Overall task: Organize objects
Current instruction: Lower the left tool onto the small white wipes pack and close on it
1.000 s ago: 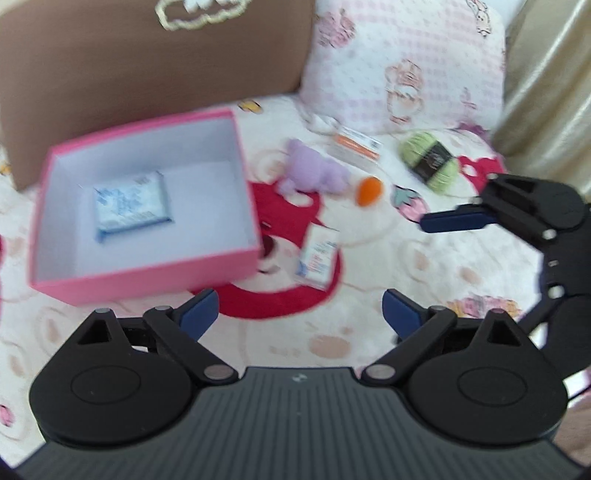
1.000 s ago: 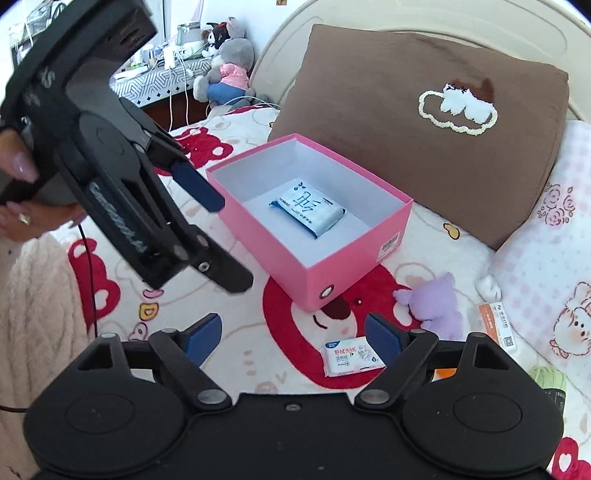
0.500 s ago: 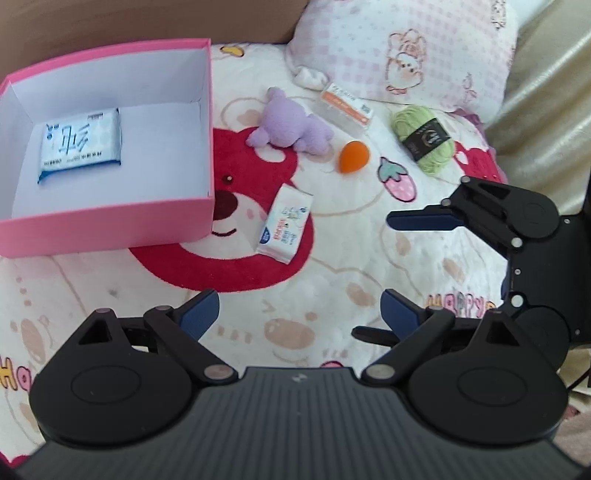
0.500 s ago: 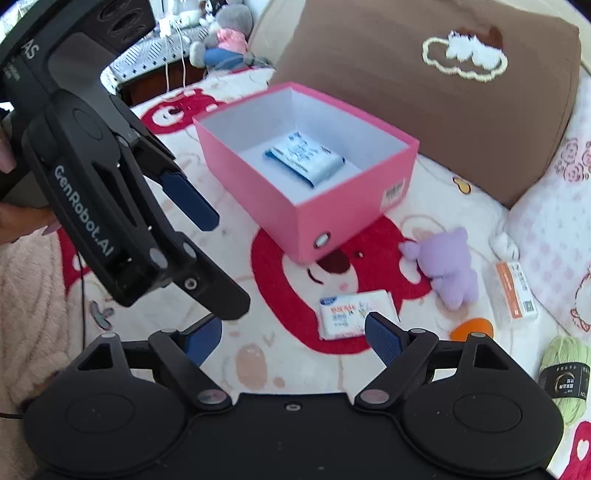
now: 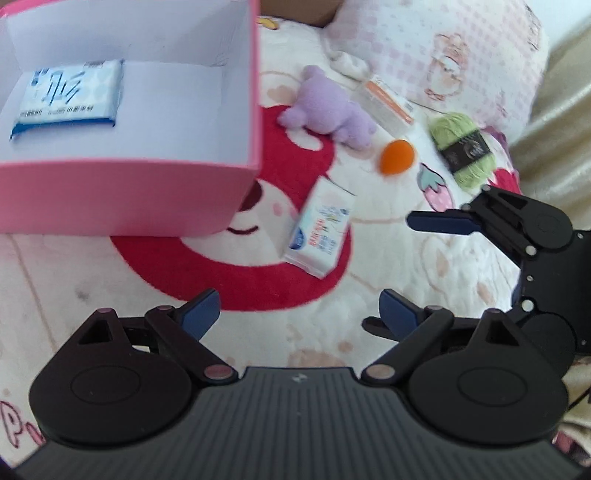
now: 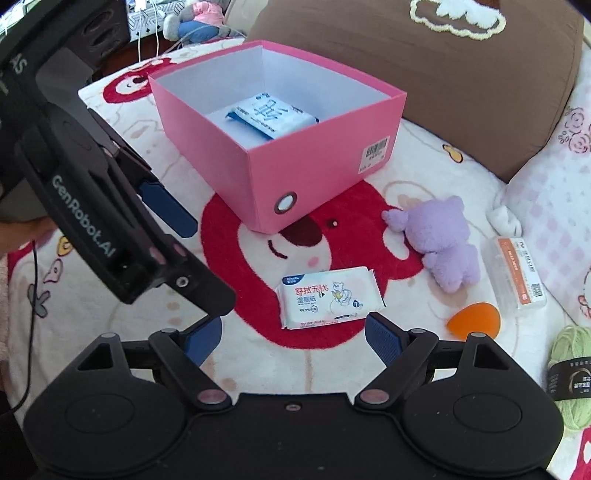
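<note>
A pink box (image 5: 129, 192) (image 6: 321, 166) stands on the bed with a blue-white tissue pack (image 5: 70, 94) (image 6: 271, 114) inside. A white wipes pack (image 5: 321, 230) (image 6: 328, 297) lies on the red bear print in front of both grippers. Beside it lie a purple plush bear (image 5: 327, 110) (image 6: 439, 243), an orange sponge (image 5: 397, 157) (image 6: 474, 317), an orange-white box (image 5: 388, 99) (image 6: 515, 273) and green yarn (image 5: 463, 147) (image 6: 570, 373). My left gripper (image 5: 299, 314) is open and empty. My right gripper (image 6: 293, 338) is open and empty, just short of the wipes pack.
A brown pillow (image 6: 443, 66) lies behind the box and a pink patterned pillow (image 5: 436, 51) at the right. The right gripper shows in the left wrist view (image 5: 424, 273). The left gripper shows in the right wrist view (image 6: 184, 269). Plush toys (image 6: 199, 22) sit far back.
Both grippers have moved forward and down toward the wipes pack and the box, which now look larger. Both stay open. No object has moved.
</note>
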`<state>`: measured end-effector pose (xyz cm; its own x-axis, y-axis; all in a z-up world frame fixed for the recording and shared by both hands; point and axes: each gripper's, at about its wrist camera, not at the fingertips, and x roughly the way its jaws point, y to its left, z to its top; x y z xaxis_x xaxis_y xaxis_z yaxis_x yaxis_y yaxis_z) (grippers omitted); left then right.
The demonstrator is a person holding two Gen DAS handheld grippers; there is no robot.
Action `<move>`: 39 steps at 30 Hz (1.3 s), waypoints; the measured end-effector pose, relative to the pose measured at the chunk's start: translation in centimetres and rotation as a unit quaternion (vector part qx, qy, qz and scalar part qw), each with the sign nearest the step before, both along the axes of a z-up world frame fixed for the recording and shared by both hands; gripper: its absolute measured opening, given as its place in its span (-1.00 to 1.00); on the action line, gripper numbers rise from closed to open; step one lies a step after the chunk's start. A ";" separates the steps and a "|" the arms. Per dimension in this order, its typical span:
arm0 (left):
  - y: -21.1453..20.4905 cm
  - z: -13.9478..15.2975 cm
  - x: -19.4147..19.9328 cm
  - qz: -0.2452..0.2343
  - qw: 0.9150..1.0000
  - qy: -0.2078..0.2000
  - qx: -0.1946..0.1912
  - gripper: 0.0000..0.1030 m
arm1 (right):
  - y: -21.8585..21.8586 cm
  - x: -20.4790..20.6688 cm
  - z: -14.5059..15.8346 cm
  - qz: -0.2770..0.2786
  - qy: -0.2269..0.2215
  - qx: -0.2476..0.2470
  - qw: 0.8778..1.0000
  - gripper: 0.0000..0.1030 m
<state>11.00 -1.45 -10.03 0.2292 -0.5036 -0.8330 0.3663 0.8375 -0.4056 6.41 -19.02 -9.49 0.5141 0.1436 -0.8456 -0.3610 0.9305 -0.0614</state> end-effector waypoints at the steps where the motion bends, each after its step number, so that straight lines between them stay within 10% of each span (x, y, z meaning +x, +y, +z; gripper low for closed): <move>1: 0.0 -0.3 0.1 0.005 1.000 -0.003 -0.001 0.79 | -0.1 0.3 -0.3 -0.001 0.003 -0.005 1.000 0.70; 15: -0.5 -4.5 0.5 0.080 0.991 0.021 -0.103 0.57 | -1.0 3.5 -5.0 0.055 0.008 -0.071 0.996 0.70; 27: -2.0 -6.3 0.6 0.133 0.986 0.010 -0.103 -0.13 | -0.5 4.5 -6.7 0.086 0.011 -0.096 0.992 0.82; 39: -1.0 -7.1 0.4 0.158 0.980 0.019 -0.119 -0.41 | -1.6 5.0 -7.4 0.045 0.017 -0.059 0.997 0.87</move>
